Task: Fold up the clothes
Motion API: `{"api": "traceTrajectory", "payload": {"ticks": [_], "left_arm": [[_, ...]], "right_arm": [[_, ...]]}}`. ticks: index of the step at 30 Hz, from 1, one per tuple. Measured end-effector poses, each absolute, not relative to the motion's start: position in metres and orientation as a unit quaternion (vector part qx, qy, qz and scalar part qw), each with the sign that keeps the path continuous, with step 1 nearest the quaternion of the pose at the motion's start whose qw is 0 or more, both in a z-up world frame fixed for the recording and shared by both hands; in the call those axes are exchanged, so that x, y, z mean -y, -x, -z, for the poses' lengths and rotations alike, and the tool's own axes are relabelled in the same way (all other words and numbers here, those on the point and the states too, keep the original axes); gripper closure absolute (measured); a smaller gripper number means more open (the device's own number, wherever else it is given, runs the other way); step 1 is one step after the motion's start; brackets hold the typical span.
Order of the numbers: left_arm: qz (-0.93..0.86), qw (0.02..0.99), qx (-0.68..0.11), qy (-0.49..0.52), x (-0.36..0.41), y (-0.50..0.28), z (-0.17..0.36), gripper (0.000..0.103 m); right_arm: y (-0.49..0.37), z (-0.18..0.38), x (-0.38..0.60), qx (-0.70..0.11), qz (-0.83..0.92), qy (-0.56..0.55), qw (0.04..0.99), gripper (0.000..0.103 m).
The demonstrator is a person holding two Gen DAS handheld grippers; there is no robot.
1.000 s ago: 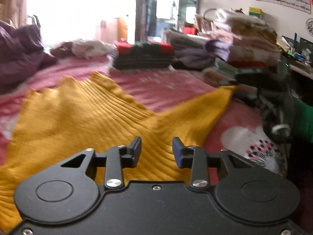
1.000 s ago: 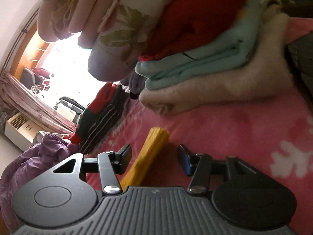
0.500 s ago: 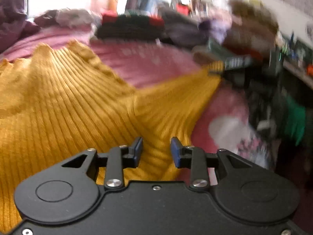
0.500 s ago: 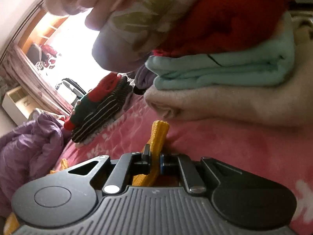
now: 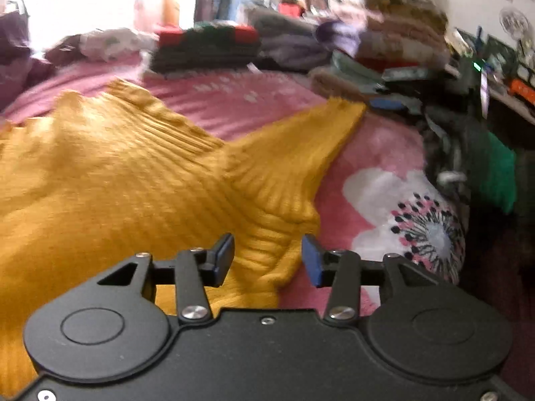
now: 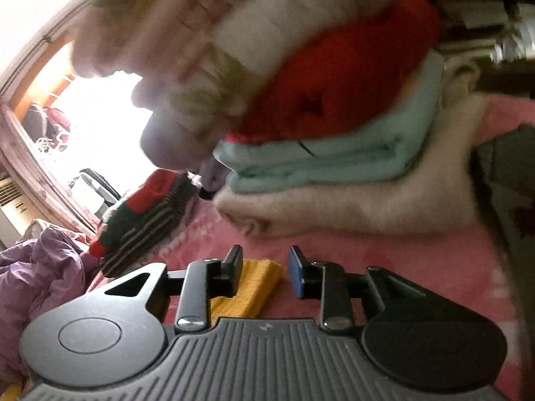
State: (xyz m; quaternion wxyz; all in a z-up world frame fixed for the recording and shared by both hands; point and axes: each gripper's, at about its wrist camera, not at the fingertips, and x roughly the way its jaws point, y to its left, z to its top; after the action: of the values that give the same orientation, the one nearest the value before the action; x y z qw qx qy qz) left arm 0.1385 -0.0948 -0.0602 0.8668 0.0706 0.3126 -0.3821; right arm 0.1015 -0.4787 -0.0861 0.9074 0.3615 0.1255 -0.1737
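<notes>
Lying flat: one yellow sweater (image 5: 110, 180); two tools opening.

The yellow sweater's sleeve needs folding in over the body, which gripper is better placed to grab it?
Probably the right gripper: the yellow sweater's sleeve cuff lies between its open fingers. The left gripper is back at the shoulder.

Mustard sweater (image 5: 140, 180): ribbed knit cloth, matt, coarse ridges.
Pink bedspread (image 5: 374, 153): soft fleece, matt, printed flowers.
Left gripper (image 5: 267, 260): matt black plastic, shiny metal screws.
Right gripper (image 6: 264, 272): grooved grey plastic housing.
Far folded stack (image 6: 351, 153): fuzzy fleece, knit cloth.
</notes>
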Motion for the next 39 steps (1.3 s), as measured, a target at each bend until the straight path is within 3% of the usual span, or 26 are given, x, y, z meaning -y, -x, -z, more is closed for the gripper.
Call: {"api": "traceTrajectory", "payload": {"ticks": [5,10,14,17,18,20,23,26,28,30,32,38,39], "left_arm": [[0.308,0.905,-0.293,-0.018,0.034,-0.139,0.053,0.060],[0.246,0.923,-0.295,0.036,-0.026,-0.134,0.057,0.060],[0.247,0.912,-0.326,0.017,-0.035,-0.127,0.070,0.060],[0.268,0.902,-0.338,-0.022,-0.037,-0.118,0.081,0.058],[0.271,0.900,-0.341,-0.020,-0.038,-0.116,0.077,0.058],[0.273,0.907,-0.319,-0.026,-0.041,-0.108,0.067,0.058],[0.267,0.925,-0.266,-0.049,-0.036,-0.098,0.057,0.058],[0.294,0.910,-0.284,-0.074,-0.019,-0.103,0.067,0.058],[0.319,0.878,-0.333,-0.131,-0.001,-0.108,0.085,0.047],[0.326,0.873,-0.326,-0.156,0.003,-0.107,0.081,0.046],[0.333,0.869,-0.318,-0.181,0.007,-0.105,0.077,0.046],[0.299,0.901,-0.305,-0.075,-0.015,-0.144,0.049,0.043],[0.283,0.909,-0.299,-0.054,-0.016,-0.152,0.044,0.027]], "right_arm": [[-0.084,0.060,0.440,-0.119,0.112,-0.306,0.938,0.070],[-0.088,0.048,0.360,-0.164,-0.030,-0.203,0.965,0.070],[-0.095,0.055,0.287,-0.207,-0.132,-0.104,0.964,0.070],[-0.101,0.079,0.249,-0.288,-0.145,-0.022,0.946,0.054],[-0.101,0.086,0.239,-0.308,-0.144,0.009,0.940,0.054],[-0.092,0.083,0.227,-0.297,-0.139,0.076,0.942,0.054],[-0.076,0.067,0.222,-0.256,-0.154,0.091,0.950,0.056],[-0.065,0.065,0.203,-0.197,-0.187,0.126,0.954,0.058],[-0.068,0.070,0.186,-0.196,-0.205,0.142,0.948,0.058],[-0.073,0.091,0.171,-0.263,-0.221,0.174,0.923,0.057],[-0.062,0.095,0.169,-0.245,-0.217,0.187,0.926,0.056],[-0.061,0.074,0.191,-0.232,-0.236,0.119,0.936,0.058],[-0.063,0.072,0.194,-0.226,-0.231,0.108,0.940,0.058]]}}
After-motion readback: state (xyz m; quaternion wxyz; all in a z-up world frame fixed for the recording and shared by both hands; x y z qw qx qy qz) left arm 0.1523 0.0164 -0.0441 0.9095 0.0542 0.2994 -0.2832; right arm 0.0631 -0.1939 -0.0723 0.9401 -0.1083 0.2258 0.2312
